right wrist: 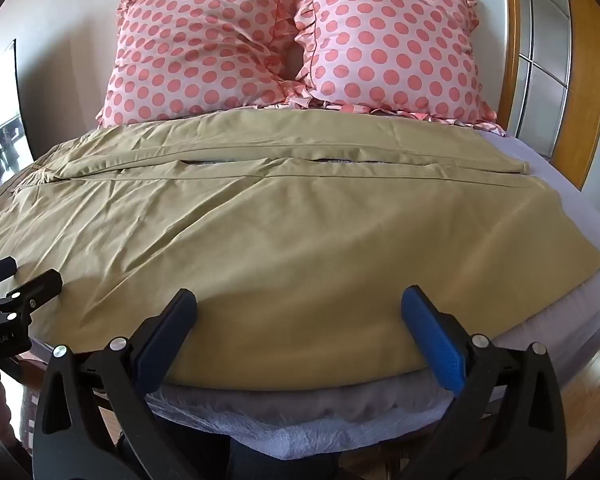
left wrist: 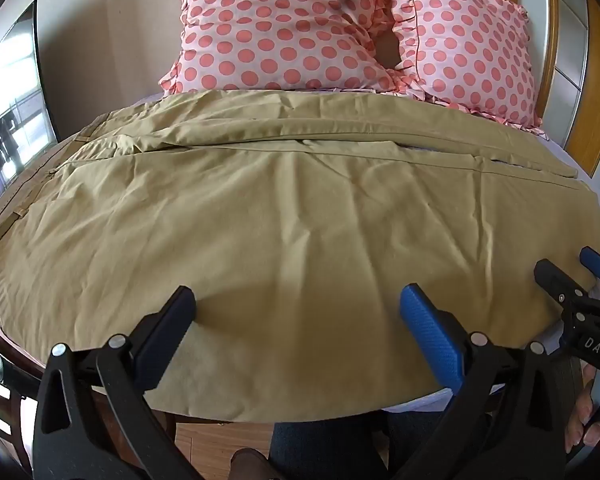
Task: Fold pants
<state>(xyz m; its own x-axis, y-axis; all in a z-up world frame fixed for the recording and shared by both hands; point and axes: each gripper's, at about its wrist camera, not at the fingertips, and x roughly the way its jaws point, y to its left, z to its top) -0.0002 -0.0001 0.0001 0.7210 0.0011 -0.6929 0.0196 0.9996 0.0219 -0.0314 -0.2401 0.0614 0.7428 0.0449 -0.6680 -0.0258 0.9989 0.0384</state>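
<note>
Khaki pants (left wrist: 284,208) lie spread flat across the bed, waistband to the left, leg ends to the right; they also show in the right wrist view (right wrist: 260,232). My left gripper (left wrist: 298,300) is open and empty, just above the near edge of the near leg. My right gripper (right wrist: 299,300) is open and empty over the same near edge, further right. The right gripper also shows at the right edge of the left wrist view (left wrist: 568,268), and the left gripper at the left edge of the right wrist view (right wrist: 28,276).
Two pink polka-dot pillows (left wrist: 284,28) (right wrist: 392,44) lean at the head of the bed behind the pants. A lavender sheet (right wrist: 572,216) shows at the right. A wooden door frame (right wrist: 580,92) stands far right, and a dark picture (left wrist: 12,92) at left.
</note>
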